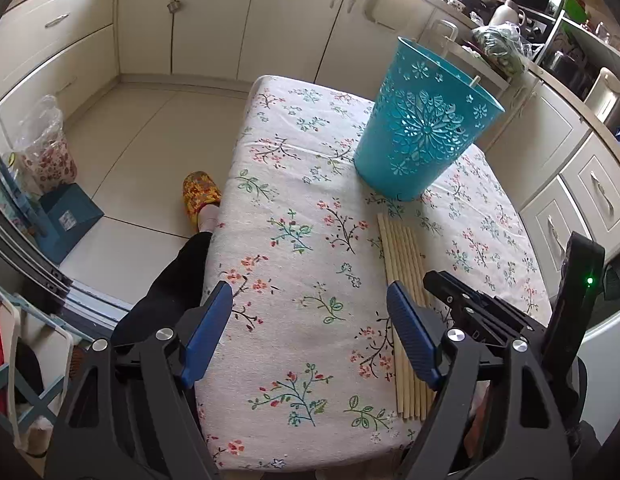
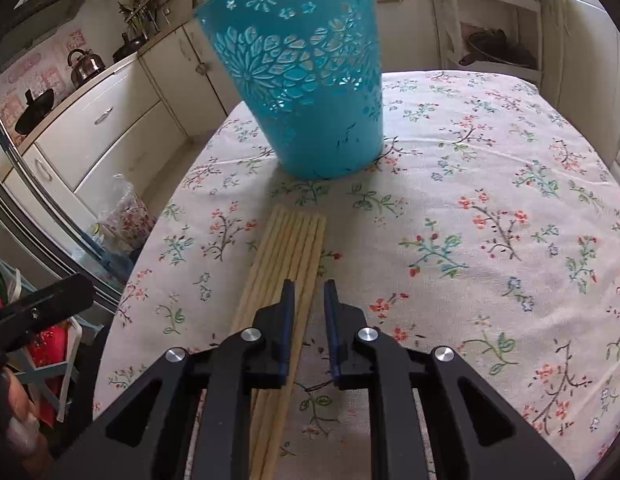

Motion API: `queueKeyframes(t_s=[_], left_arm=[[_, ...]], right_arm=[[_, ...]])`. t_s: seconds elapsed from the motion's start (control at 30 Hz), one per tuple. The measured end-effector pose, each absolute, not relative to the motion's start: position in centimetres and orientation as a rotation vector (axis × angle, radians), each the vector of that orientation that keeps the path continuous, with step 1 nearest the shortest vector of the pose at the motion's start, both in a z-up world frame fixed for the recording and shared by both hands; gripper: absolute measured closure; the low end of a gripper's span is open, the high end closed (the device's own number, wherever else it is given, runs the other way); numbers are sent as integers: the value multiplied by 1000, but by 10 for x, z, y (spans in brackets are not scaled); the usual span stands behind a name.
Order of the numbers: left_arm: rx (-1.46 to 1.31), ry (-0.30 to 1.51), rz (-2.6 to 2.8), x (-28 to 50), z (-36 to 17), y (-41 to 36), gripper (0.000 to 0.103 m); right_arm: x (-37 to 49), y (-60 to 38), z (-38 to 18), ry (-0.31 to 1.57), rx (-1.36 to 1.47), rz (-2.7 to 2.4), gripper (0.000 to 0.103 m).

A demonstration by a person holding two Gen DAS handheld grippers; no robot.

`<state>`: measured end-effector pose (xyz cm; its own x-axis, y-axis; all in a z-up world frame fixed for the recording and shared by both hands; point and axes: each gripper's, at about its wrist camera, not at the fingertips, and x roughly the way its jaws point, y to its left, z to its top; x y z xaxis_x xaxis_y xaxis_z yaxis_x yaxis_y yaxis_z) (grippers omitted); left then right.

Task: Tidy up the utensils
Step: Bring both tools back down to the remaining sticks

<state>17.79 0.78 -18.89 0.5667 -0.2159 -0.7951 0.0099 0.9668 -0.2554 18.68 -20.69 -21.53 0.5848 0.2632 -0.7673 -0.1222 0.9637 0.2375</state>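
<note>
Several pale wooden chopsticks (image 1: 402,264) (image 2: 293,240) lie side by side on the floral tablecloth (image 1: 310,184) (image 2: 490,200). Just beyond them stands a turquoise cut-out bucket (image 1: 422,128) (image 2: 301,80), and a thin stick tip (image 1: 476,78) shows above its rim. My right gripper (image 2: 308,292) hangs low over the near part of the bundle, its jaws only a narrow gap apart. The rightmost chopstick lies in that gap, and cloth shows beside it. In the left wrist view the right gripper (image 1: 434,280) sits over the chopsticks. My left gripper (image 1: 310,320) stands wide open over bare cloth, left of the bundle.
A person's dark trouser leg and patterned slipper (image 1: 199,196) stand at the table's left edge. Cream cabinets (image 1: 213,20) ring the room. A kettle (image 2: 83,66) sits on the counter. On the floor lie a plastic bag (image 1: 45,152) and a blue dustpan (image 1: 65,216).
</note>
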Motion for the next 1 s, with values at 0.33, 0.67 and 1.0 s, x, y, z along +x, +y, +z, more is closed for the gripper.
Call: queueKeyframes(t_s=[0.33,0.67,1.0], left_arm=[[-163,1001,-145,197,-201,-17,27],[-32,1062,-117,250,-232,-60,27],[64,1065,-92,262,-239,-76,27]], right_arm=[[191,-211,-216,939,55,212,97],[185,-241,-219,931,151,233,97],[186,-246,-221,931,195,256,97]])
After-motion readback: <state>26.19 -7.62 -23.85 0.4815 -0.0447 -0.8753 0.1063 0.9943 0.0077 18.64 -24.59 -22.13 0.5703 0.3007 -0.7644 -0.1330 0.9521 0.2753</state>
